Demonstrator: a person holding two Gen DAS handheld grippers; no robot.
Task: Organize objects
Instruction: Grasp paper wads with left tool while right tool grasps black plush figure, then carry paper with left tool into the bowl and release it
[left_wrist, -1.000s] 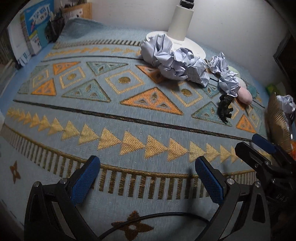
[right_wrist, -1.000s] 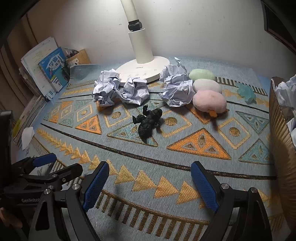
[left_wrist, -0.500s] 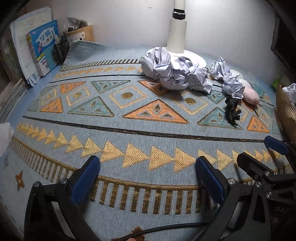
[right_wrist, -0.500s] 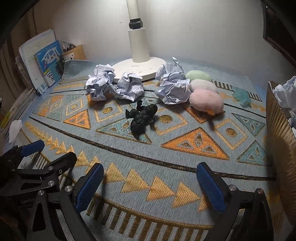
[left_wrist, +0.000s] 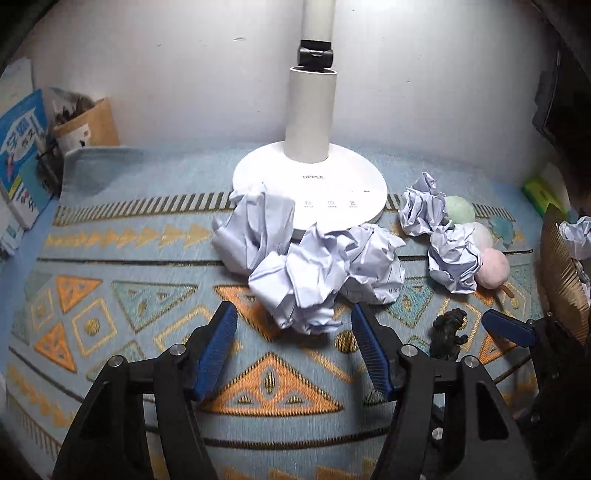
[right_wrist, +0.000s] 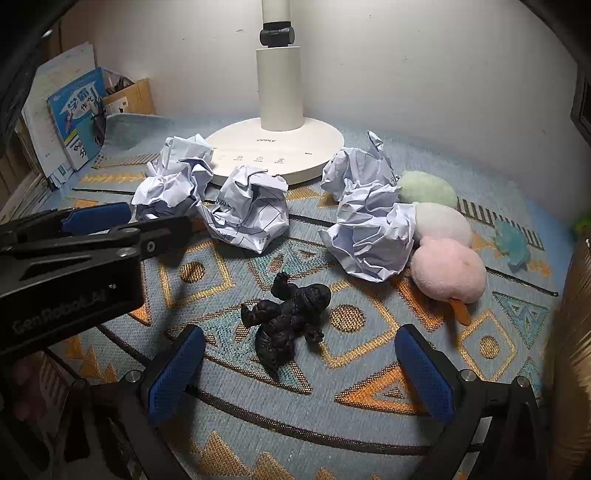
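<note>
Careful: your left tool is gaping wide beside the crumpled paper ball, which could squash and slip. Your right tool, also spread empty, is straddling the black dinosaur figure, whose limbs could snag.

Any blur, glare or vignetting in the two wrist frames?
Left wrist: motion smear on the rug pattern and mild blowout on the lamp base; dark fisheye corners, strongest at right. Right wrist: sharper, with the black dinosaur figure crisp and a soft shadow beside the pink plush; the left hand-held gripper looms large and dim at the left edge.
</note>
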